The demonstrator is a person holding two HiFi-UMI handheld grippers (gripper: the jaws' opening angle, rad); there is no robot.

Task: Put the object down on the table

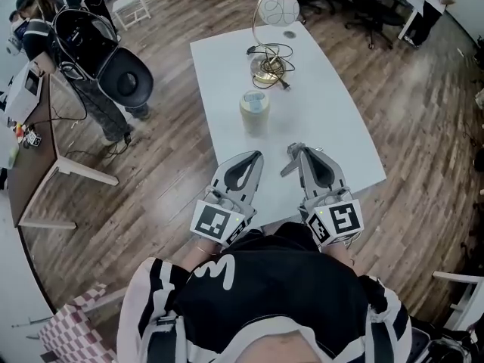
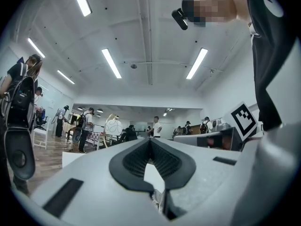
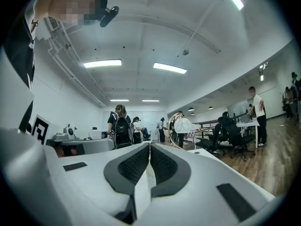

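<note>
Left gripper (image 2: 150, 141): jaws pressed together, nothing between them. Right gripper (image 3: 149, 146): jaws likewise closed tip to tip, empty. Both hang over the near edge of the white table (image 1: 333, 127). The pale lidded cup (image 1: 255, 112) stands upright near the table's middle, apart from both. A wire lamp (image 1: 268, 63) with tangled cable occupies the far end.

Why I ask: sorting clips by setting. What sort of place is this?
Probably an open-plan office or lab: black swivel office chairs, long ceiling strip lights, and a white rectangular table on a wood-plank floor.
</note>
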